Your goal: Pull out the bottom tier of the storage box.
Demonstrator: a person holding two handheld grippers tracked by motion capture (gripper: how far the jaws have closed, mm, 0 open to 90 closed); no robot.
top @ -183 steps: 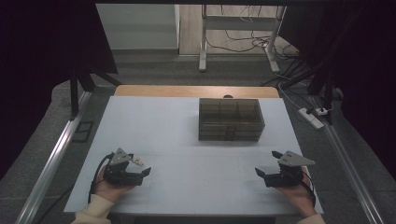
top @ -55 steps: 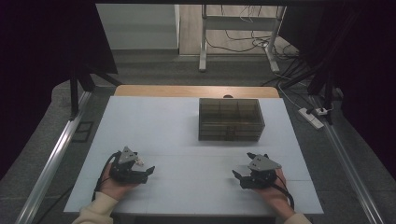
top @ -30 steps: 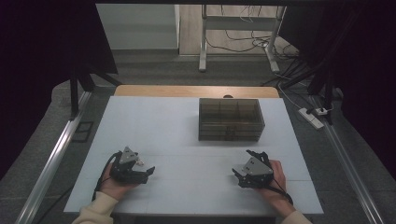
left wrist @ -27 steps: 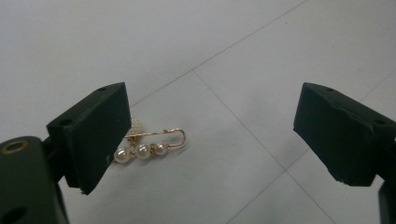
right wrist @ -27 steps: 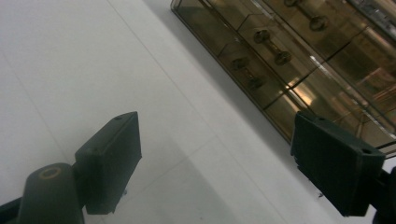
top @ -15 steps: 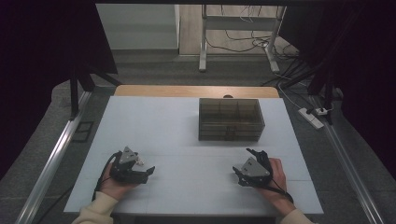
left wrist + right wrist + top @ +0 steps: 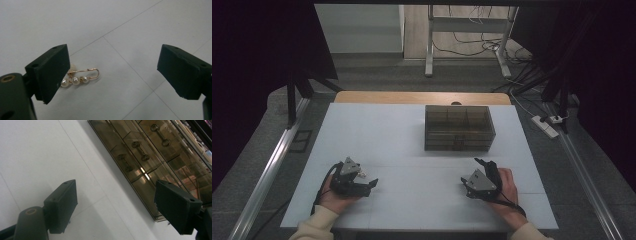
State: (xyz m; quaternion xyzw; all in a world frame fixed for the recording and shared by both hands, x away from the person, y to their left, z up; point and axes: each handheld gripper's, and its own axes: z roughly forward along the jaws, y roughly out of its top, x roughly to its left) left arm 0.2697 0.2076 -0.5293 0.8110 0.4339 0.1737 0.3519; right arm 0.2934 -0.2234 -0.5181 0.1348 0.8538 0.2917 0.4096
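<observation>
On the white table (image 7: 412,130) a person holds one gripper in each hand, both near the front edge. The left gripper (image 7: 368,184) lies low over the front left part of the table, and its two black jaws stand wide apart with nothing pressed between them. In the left gripper view, a small gold pin with pearls (image 7: 78,78) lies flat on the table surface, just beside the inner face of the left-hand jaw and partly hidden behind it; whether the jaw touches the pin I cannot tell. The other jaw is well apart from it.

The right gripper (image 7: 471,176) is near the front right part of the table. Its jaws also stand wide, and nothing is between them. They look toward a brown transparent drawer box (image 7: 458,127), which stands toward the back edge of the table, right of the middle. In the right gripper view the drawer box (image 7: 150,157) shows small round metal handles on its drawer fronts.
</observation>
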